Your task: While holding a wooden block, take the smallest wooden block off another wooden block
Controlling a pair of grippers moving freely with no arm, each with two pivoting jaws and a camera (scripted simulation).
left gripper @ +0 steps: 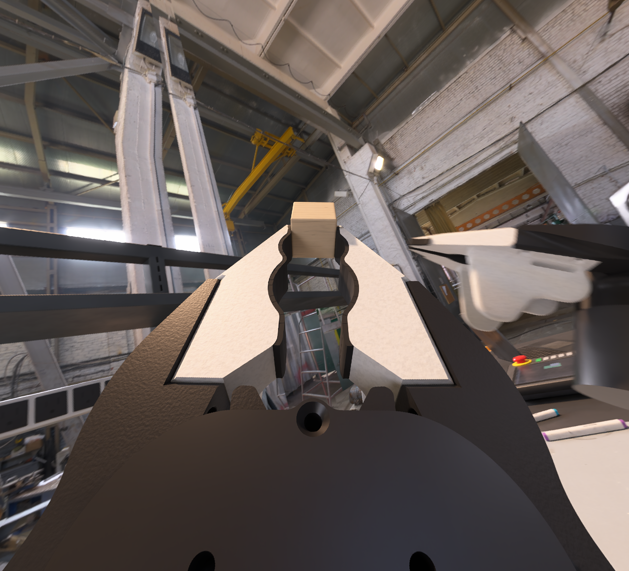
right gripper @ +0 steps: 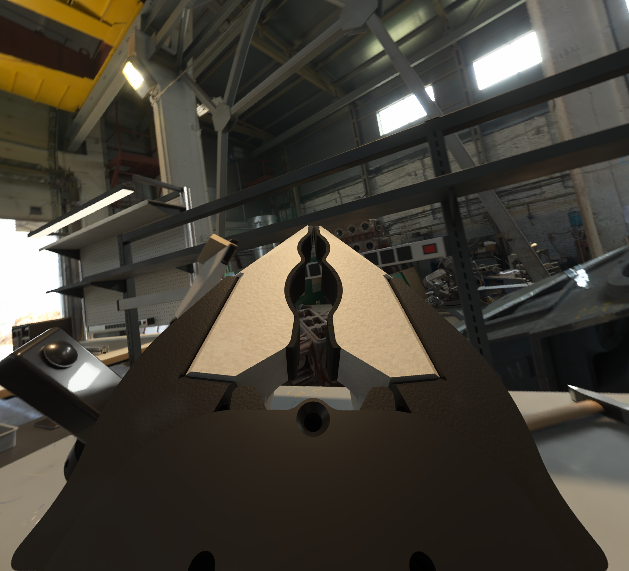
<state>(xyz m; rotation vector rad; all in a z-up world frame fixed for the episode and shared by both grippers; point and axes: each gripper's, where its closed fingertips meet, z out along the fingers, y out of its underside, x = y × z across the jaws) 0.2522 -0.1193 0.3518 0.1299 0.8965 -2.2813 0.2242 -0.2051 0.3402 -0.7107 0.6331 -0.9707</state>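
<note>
My left gripper [left gripper: 313,241] is shut on a small light wooden block [left gripper: 313,231], pinched at its fingertips and held up in the air, pointing upward. My right gripper [right gripper: 312,230] is shut with nothing between its fingertips and is also raised. In the left wrist view it shows blurred at the right [left gripper: 415,244], pointing left, a little apart from the held block. The held block also shows in the right wrist view [right gripper: 219,244], at upper left. No other wooden block is in view.
A pale table [left gripper: 595,493] lies below, with two markers [left gripper: 585,425] on it. A control panel with a red button [left gripper: 519,359] stands behind. Dark shelf rails [right gripper: 442,153] cross ahead. A tool with a wooden handle [right gripper: 561,413] lies at right, and a grey tray [right gripper: 6,434] at left.
</note>
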